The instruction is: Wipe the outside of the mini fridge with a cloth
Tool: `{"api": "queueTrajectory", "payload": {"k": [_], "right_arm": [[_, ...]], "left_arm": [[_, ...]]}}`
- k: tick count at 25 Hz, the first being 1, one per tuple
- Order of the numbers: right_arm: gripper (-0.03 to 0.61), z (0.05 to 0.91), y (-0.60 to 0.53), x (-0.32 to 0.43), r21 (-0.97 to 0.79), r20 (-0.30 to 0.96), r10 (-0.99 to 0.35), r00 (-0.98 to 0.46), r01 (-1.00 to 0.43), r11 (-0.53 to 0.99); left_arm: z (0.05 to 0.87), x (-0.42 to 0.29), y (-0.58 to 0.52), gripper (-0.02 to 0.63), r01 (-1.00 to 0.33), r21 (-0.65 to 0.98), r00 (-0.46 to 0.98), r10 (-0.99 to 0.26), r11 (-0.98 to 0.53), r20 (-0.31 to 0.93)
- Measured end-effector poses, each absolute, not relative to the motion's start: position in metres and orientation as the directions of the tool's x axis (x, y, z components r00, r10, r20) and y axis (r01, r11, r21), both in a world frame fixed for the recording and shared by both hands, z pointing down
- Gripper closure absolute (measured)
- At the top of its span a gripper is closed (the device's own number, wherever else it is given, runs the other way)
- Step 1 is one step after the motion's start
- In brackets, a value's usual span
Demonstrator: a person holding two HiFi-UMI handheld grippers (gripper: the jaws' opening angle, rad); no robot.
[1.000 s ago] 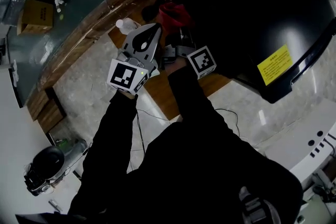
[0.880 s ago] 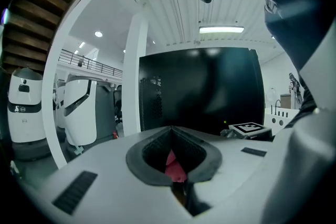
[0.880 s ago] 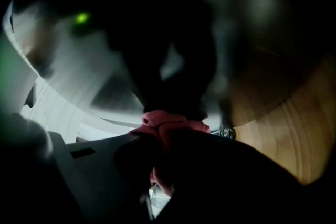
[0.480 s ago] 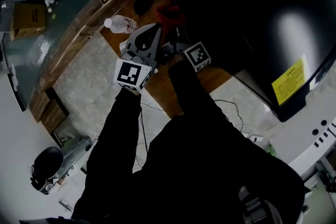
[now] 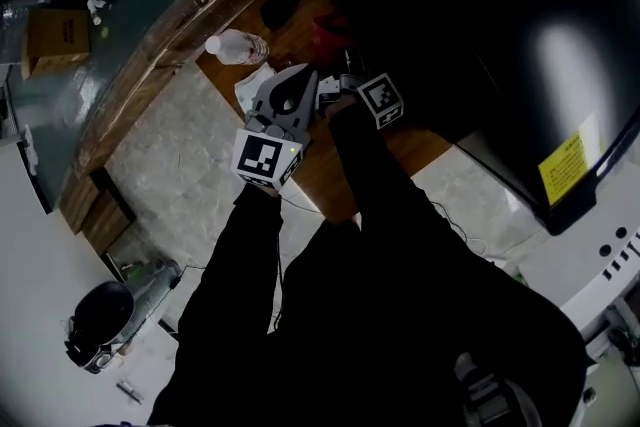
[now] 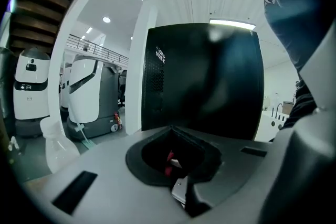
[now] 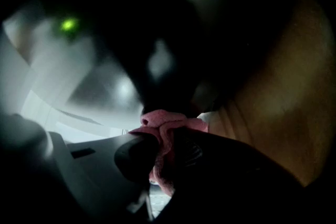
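The black mini fridge [image 5: 480,25] fills the upper right of the head view and stands dark ahead in the left gripper view [image 6: 205,76]. A red-pink cloth [image 5: 330,30] is pressed against its lower side. My right gripper [image 5: 340,55] is shut on that cloth [image 7: 164,122], which bunches between its dark fingers [image 7: 134,157] close to the fridge's glossy wall. My left gripper [image 5: 303,80] hangs just left of the right one, its jaws drawn together with nothing in them, pointing at the fridge [image 6: 176,165].
A plastic bottle [image 5: 236,46] and a crumpled white sheet [image 5: 252,87] lie on the wooden board [image 5: 300,165] left of the grippers. A cable runs over the marble floor [image 5: 170,155]. White robots [image 6: 31,86] stand at the left. A yellow label [image 5: 563,165] sits on the fridge.
The left gripper has drifted a little down and right, closer to the right one. The right gripper stays on the cloth at the fridge's side; the head view has shifted.
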State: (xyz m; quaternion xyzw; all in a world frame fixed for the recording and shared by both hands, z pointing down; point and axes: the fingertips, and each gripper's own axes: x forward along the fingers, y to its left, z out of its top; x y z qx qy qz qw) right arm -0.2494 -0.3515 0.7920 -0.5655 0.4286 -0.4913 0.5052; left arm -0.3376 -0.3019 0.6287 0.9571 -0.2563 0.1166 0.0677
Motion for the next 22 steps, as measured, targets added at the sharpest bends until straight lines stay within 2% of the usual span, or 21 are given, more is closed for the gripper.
{"api": "queueTrajectory", "payload": {"k": [5,11,16,22], "right_arm": [[0.525,0.771,-0.341,-0.26,-0.988,0.075,-0.992,0.1,-0.127,-0.088],[0.525,0.604,-0.297,-0.312,-0.942,-0.084,-0.996,-0.021,-0.325,0.086],[0.525,0.559,-0.214,-0.283,-0.914,-0.15,-0.989,-0.019,-0.379,0.146],[0.525,0.447,-0.142,-0.226,-0.863,-0.253,-0.963,0.095,-0.472,0.18]], "left_arm": [[0.62,-0.357,-0.285,0.609,-0.495,0.078,0.853,-0.466,-0.866,0.235],[0.515,-0.408,-0.266,0.609,-0.486,0.099,0.87,-0.47,-0.868,0.147],[0.499,-0.383,-0.209,0.609,-0.464,0.094,0.886,-0.46,-0.881,0.062],[0.411,-0.321,-0.149,0.609,-0.321,0.004,0.944,-0.321,-0.947,-0.077]]}}
